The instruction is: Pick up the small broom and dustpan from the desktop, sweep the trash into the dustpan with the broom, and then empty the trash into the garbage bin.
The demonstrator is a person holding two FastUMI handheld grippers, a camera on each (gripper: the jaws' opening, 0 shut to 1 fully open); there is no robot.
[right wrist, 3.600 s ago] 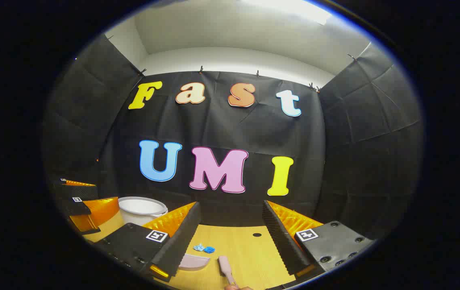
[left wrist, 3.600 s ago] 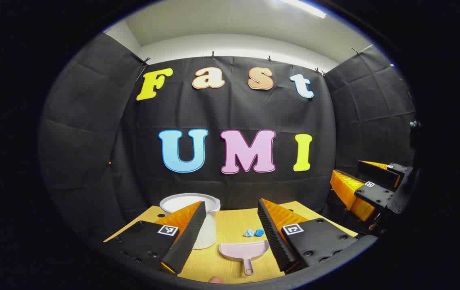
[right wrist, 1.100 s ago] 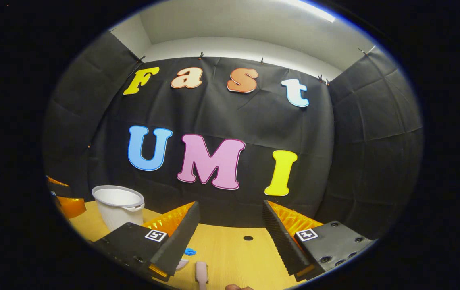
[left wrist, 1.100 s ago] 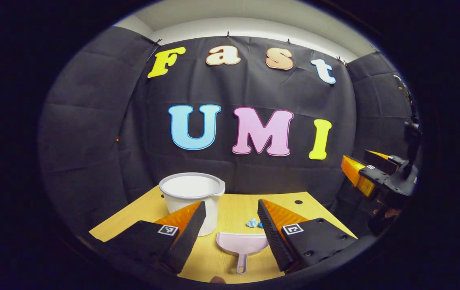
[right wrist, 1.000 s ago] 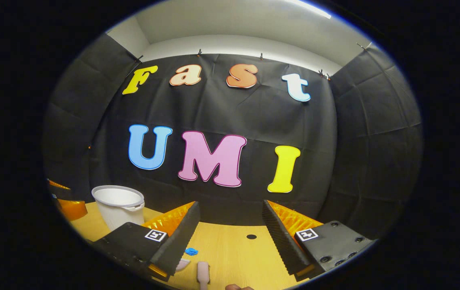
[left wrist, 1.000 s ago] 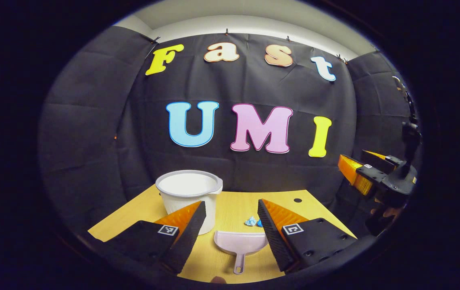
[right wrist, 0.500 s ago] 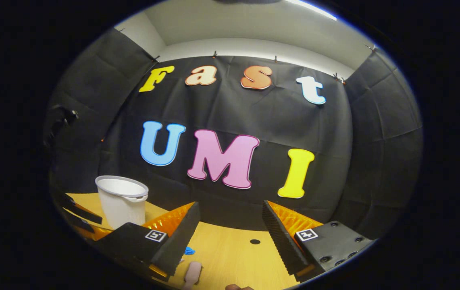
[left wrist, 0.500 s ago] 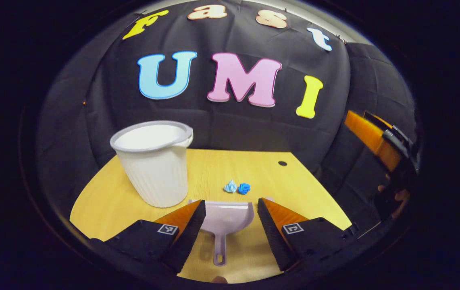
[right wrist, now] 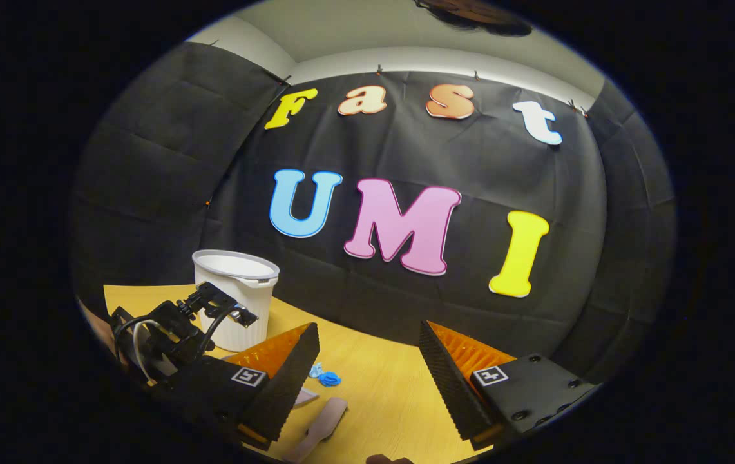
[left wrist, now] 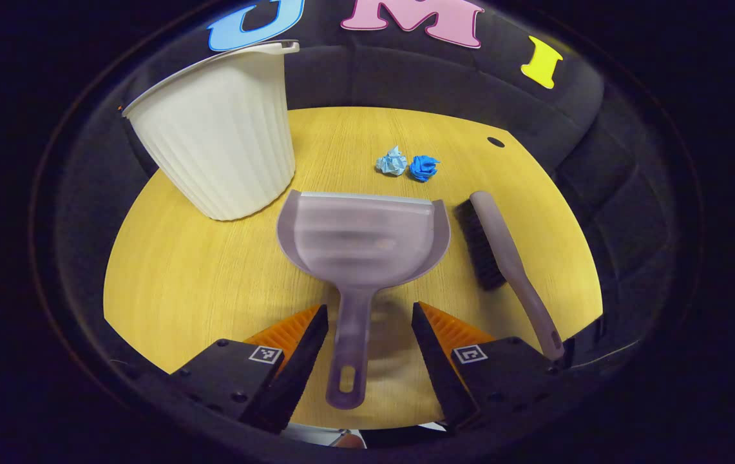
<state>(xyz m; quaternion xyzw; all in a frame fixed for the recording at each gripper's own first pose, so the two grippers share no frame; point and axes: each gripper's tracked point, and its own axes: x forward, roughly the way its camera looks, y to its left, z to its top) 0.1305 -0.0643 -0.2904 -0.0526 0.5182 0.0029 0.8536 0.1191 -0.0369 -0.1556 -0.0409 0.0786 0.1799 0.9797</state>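
Far left on the wooden desktop (left wrist: 212,277) stands the white ribbed plastic bin (left wrist: 219,142). My left gripper (left wrist: 367,322) is open, straddling the translucent lilac dustpan (left wrist: 364,238) handle without contact. Two crumpled blue paper scraps (left wrist: 408,165) lie beyond. The grey hand broom (left wrist: 502,258) lies right. My right gripper (right wrist: 367,354) is open, empty.

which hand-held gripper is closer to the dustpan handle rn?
Left. The left hand-held gripper is open with the dustpan handle between its fingers, not yet clamped. The right hand-held gripper is open above the desk, with the dustpan off to its lower left.
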